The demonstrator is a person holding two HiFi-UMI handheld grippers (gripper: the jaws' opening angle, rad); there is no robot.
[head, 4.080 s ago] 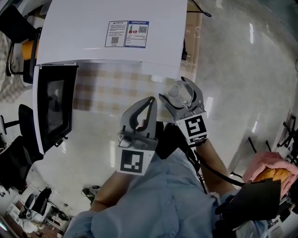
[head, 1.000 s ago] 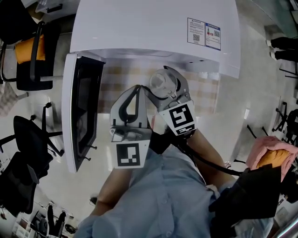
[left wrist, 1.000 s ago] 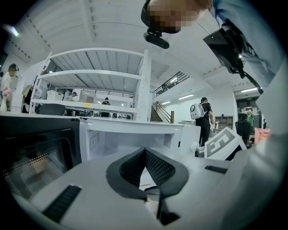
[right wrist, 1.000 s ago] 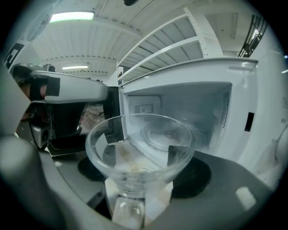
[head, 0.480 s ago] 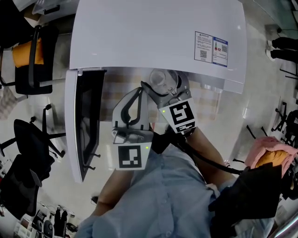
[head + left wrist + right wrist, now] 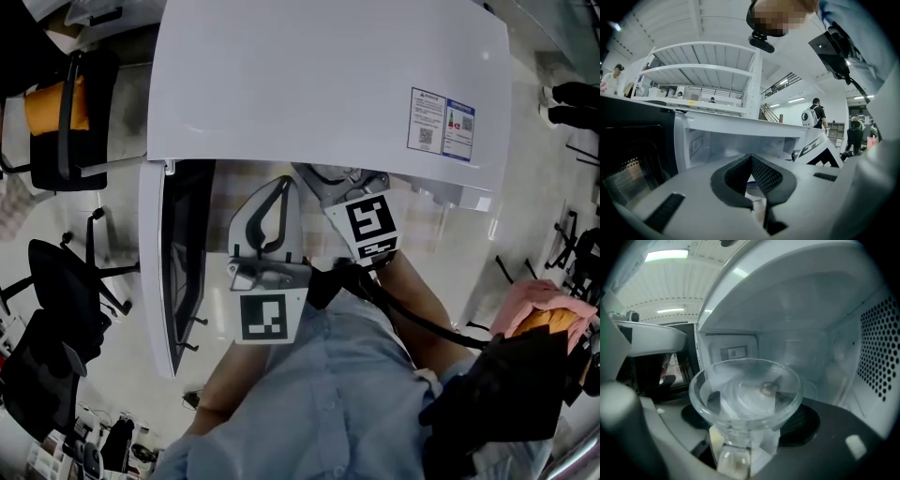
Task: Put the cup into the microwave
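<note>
Now the clear glass cup [image 6: 746, 390] gripped in my right fingers [image 6: 806, 423] has entered the white microwave [image 6: 319, 84], nearly done; left fingers [image 6: 764, 176] shut

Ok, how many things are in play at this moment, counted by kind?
microwave: 1
cup: 1
grippers: 2, the left gripper and the right gripper
total: 4
</note>
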